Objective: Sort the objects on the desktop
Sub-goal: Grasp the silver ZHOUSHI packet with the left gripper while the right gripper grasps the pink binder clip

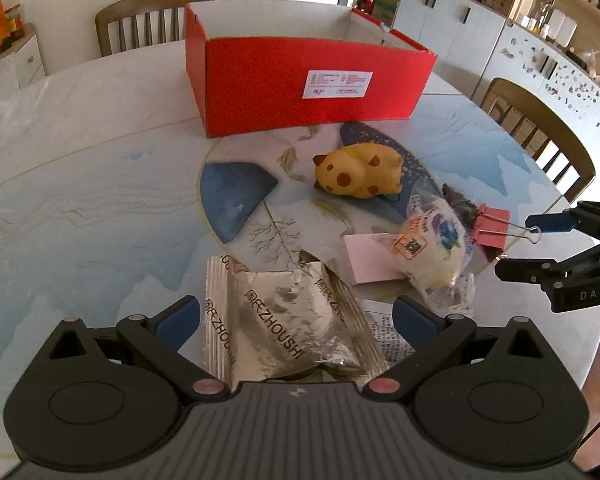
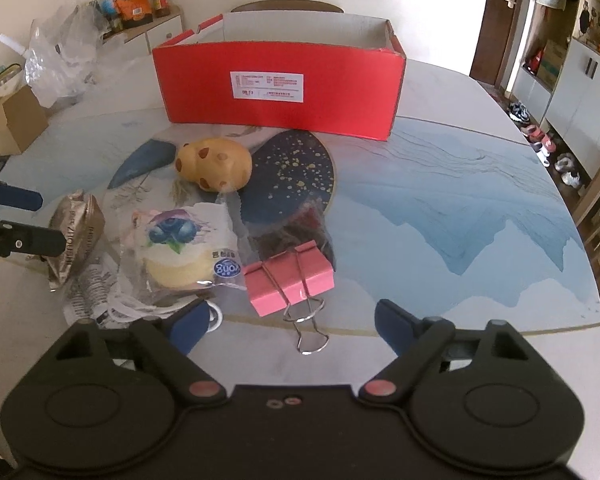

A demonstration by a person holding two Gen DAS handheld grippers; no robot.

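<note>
Two grippers hover low over the near table edge, both wide open and holding nothing. Between the left gripper (image 1: 298,316) fingers lies the silver snack packet (image 1: 284,320); the pink binder clip (image 2: 290,282) lies ahead of the right gripper (image 2: 290,320). Beyond them are the wrapped blueberry cake (image 2: 186,248), then the yellow spotted toy (image 1: 358,172). Farthest stands the open red box (image 1: 300,84), with bare table (image 2: 460,200) at its right.
</note>
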